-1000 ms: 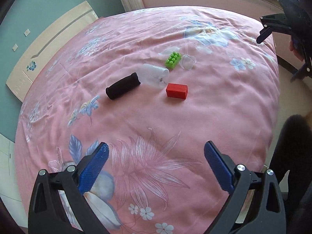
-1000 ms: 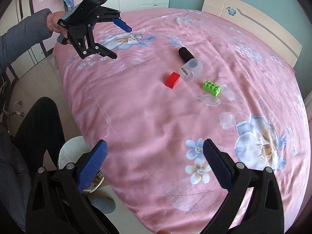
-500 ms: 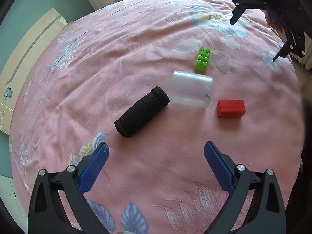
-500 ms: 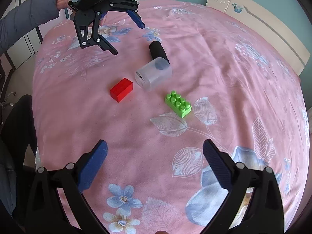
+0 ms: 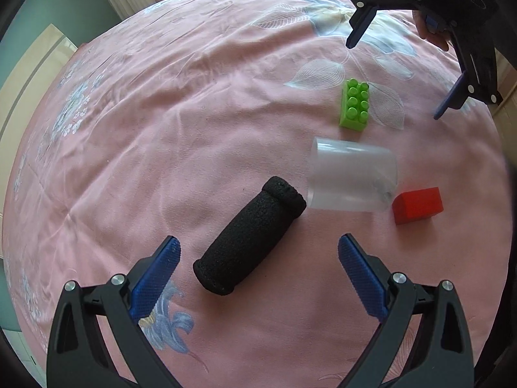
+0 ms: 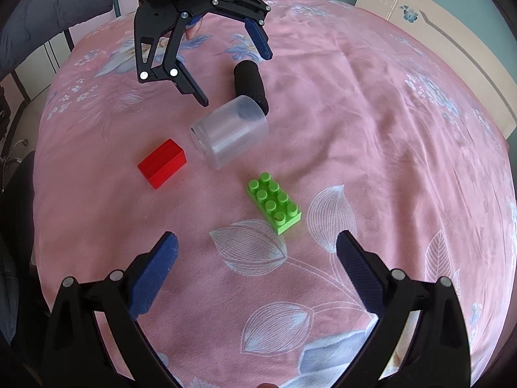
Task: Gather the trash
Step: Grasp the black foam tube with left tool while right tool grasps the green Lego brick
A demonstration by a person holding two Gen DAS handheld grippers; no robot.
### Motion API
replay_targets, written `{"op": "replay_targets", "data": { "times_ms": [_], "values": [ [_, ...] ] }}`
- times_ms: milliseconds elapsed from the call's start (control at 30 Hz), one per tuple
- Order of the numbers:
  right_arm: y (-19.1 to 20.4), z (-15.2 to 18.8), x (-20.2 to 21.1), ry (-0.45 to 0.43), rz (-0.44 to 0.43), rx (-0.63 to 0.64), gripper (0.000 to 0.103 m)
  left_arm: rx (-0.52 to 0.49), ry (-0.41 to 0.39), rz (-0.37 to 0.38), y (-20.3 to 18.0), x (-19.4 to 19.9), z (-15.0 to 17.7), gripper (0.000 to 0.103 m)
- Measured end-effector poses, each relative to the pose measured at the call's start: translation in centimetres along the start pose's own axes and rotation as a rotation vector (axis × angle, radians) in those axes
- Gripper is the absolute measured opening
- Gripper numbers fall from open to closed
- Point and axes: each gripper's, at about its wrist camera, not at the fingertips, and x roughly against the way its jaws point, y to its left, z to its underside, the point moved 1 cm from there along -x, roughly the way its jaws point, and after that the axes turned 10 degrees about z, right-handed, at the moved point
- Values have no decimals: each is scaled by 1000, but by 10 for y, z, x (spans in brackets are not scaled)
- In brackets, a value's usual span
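Hovering wide open and empty, the left gripper (image 5: 258,265) sat nearest the black foam roll (image 5: 250,241) on the bed (image 5: 161,129), its long axis running diagonally between the jaws; the right gripper (image 6: 257,258), equally open, was closer to the green brick (image 6: 274,202).

Both grippers (image 5: 258,266) nearer — above items.

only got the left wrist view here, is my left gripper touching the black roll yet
observer: Not that I can see. From the right wrist view the left gripper hangs open over the black roll, one finger on each side.
operator: ok and whats the right gripper lined up on
observer: The green brick. It lies on the bed just ahead of the right gripper, about centred between its open fingers and not between them yet.
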Motion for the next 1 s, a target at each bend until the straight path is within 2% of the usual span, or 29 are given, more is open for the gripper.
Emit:
{"op": "replay_targets", "data": {
  "times_ms": [167,333,367,433,567,633,700,833,1000],
  "values": [
    [-4,-10,-12,10,-12,14,96,-29,46,37,1,-18,-4,99],
    [-9,-19,-26,25,-35,31,95,-1,18,68,3,-23,-5,96],
    [-10,-19,-29,30,-36,33,92,-4,21,78,3,-24,-4,94],
    [-12,-20,-37,48,-61,34,70,-8,15,91,1,-24,-3,85],
    [-10,-19,-47,58,-52,56,67,1,3,87,1,-22,-1,80],
    [-11,-22,-46,40,-55,48,56,7,-5,84,1,-23,0,78],
    [-9,-23,-46,37,-57,58,52,15,-13,77,0,-22,3,75],
    [-6,-25,-49,42,-50,65,41,36,-26,51,1,-18,6,61],
    [-6,-25,-49,50,-39,58,32,48,-27,32,-3,-16,9,57]
  ]
}}
